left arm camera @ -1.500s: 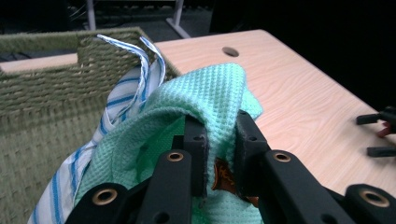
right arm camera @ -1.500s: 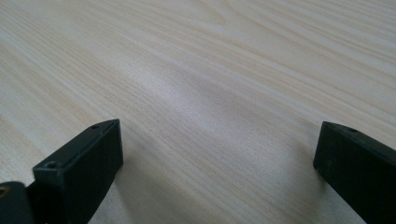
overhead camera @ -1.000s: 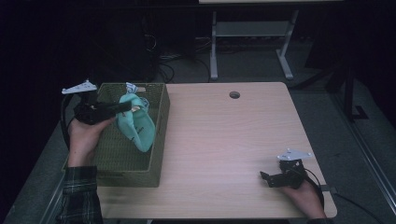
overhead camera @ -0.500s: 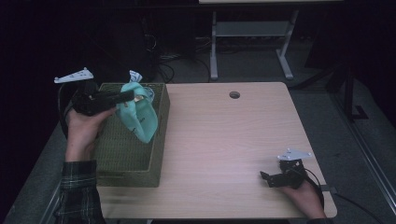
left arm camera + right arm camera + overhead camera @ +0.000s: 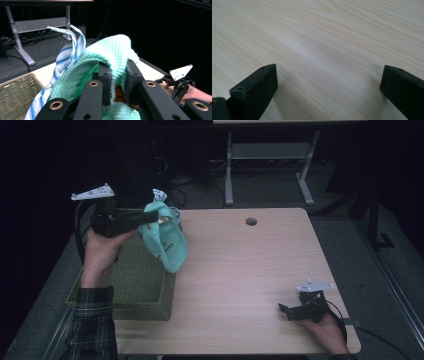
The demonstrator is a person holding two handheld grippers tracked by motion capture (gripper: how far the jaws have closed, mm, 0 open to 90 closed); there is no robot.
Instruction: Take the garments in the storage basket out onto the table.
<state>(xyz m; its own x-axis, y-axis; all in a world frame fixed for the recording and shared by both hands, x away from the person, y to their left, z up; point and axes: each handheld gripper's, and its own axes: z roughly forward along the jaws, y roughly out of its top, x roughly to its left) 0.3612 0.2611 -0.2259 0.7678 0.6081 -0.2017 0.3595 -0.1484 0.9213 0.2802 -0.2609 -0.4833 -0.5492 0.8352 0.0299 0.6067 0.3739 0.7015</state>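
Observation:
A mint-green waffle cloth (image 5: 166,242) hangs from my left gripper (image 5: 150,218), lifted above the right rim of a woven green basket (image 5: 135,285). In the left gripper view both jaws pinch a fold of the cloth (image 5: 110,55) between them, so the left gripper (image 5: 117,75) is shut on it. A blue-and-white striped cloth (image 5: 65,56) rises with it, and its tip shows behind the green one (image 5: 159,195). My right gripper (image 5: 286,310) rests low on the table near the front right corner. Its jaws stand wide apart over bare wood, with the right gripper (image 5: 328,82) open.
The light wooden table (image 5: 260,265) has a round cable hole (image 5: 251,221) near its far edge. The basket sits at the table's left end. A grey metal stand (image 5: 265,165) is on the dark floor beyond the table.
My left gripper has risen and shifted toward the right, lifting the green cloth out of the basket until it hangs over the rim. The right gripper has stayed where it was.

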